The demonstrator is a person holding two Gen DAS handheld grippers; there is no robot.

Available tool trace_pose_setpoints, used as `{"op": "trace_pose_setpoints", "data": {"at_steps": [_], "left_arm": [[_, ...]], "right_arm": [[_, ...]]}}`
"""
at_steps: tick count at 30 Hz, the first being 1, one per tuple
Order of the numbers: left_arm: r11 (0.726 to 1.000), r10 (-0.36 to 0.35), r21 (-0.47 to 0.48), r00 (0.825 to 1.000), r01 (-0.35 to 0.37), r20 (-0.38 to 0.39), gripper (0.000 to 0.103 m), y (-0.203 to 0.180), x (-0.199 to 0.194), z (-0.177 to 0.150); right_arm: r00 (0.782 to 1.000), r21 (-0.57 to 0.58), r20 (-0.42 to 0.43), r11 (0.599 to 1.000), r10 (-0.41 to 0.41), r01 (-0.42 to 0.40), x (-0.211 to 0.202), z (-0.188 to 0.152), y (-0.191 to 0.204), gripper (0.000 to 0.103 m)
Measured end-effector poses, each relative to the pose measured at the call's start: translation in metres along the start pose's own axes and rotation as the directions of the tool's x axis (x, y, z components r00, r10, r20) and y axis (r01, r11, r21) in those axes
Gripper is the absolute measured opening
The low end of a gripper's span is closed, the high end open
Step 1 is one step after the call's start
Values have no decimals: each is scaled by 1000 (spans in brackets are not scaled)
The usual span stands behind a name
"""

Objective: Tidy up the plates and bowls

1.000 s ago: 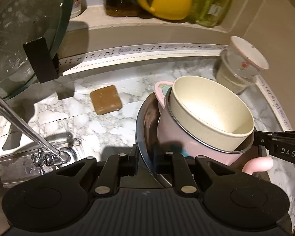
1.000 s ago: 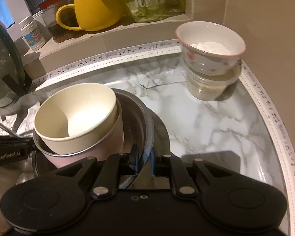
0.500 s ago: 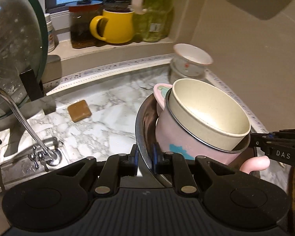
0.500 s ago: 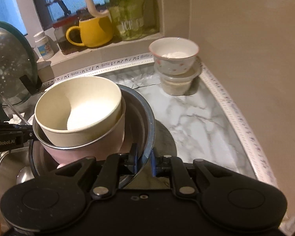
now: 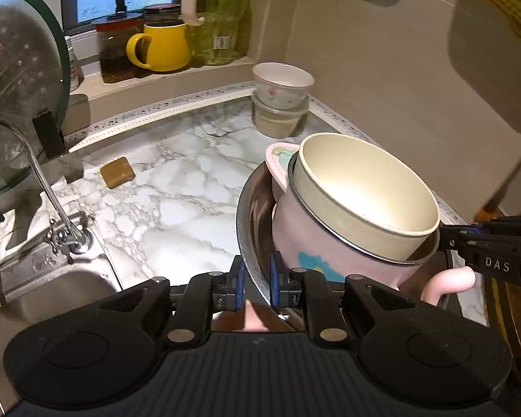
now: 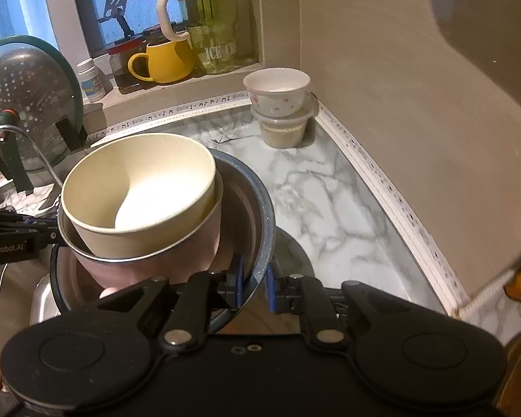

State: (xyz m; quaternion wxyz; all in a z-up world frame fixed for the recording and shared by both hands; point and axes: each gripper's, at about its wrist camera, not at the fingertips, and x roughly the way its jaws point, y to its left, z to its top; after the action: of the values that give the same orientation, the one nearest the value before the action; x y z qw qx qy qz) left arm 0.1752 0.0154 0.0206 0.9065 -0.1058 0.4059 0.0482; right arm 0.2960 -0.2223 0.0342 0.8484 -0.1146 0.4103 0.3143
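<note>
both grippers pinch steel bowl rim, angled down

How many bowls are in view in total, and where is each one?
4. A cream bowl nests in a pink bowl, which sits in a steel bowl held by both grippers. A floral bowl stands on a tub in the corner. More may be hidden.
</note>
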Motion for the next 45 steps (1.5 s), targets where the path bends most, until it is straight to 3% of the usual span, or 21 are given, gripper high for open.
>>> {"op": "trace_pose_setpoints", "data": {"at_steps": [13,25,36,45], "left_arm": [[999,-10,31,1000,11,-20,14,-27,-26,-45],[998,1,56,998,2,-56,14,-36,-20,-73],[999,-2,32,994,5,-109,14,-29,0,-86],[998,1,63,996,5,-90,15,-35,5,-83]], "right_arm": [[1000,6,24,1000,-11,11,-39,-51,0,14],[1000,37,5,999,16,-16,-41,-91,-3,14],[999,27,-28,999,19,-19,-24,-103,-4,14],[999,24,-50,1000,11,-10,-13,-105,-5,14]]}}
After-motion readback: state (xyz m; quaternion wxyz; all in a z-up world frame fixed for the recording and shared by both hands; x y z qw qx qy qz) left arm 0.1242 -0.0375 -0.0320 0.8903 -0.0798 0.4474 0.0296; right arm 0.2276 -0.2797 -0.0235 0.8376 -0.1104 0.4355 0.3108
